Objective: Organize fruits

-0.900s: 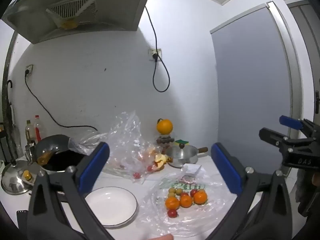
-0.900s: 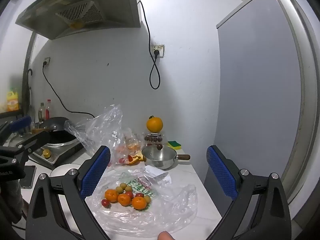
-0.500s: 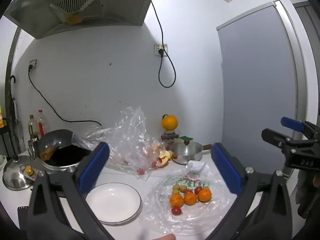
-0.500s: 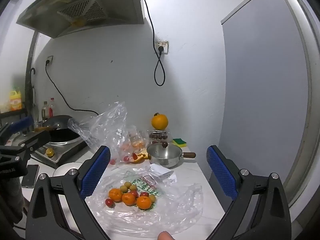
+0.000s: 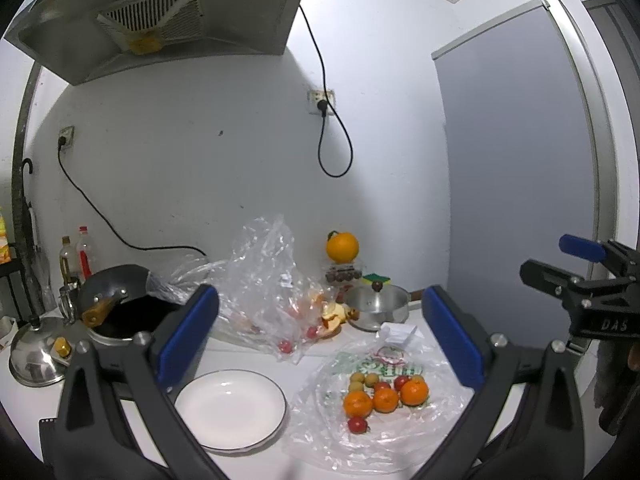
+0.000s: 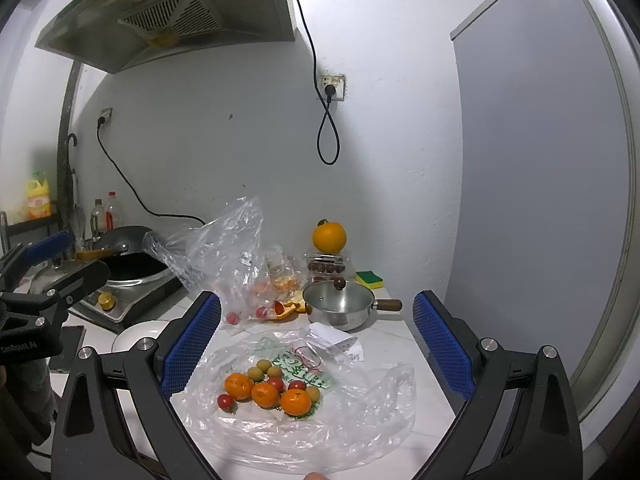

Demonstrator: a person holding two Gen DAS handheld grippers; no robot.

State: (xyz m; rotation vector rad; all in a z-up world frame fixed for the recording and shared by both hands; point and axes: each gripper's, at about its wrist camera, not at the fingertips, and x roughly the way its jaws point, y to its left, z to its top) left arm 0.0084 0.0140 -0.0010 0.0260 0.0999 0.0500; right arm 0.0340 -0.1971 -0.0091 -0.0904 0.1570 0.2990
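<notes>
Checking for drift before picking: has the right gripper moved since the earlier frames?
Yes, the right gripper swung slightly left: the wall socket and steel pot sit further right in its view.

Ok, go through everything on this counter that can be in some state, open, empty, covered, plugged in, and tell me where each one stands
Left hand-held gripper: open, empty.
Right hand-held gripper: open, empty.
Round white plate: empty.
Flat clear plastic bag: spread out, small oranges and tomatoes piled on it.
Crumpled clear bag: standing open, fruit inside.
Small steel saucepan: lidded.
Black wok: uncovered.
Black cord at upper wall socket: plugged in.
</notes>
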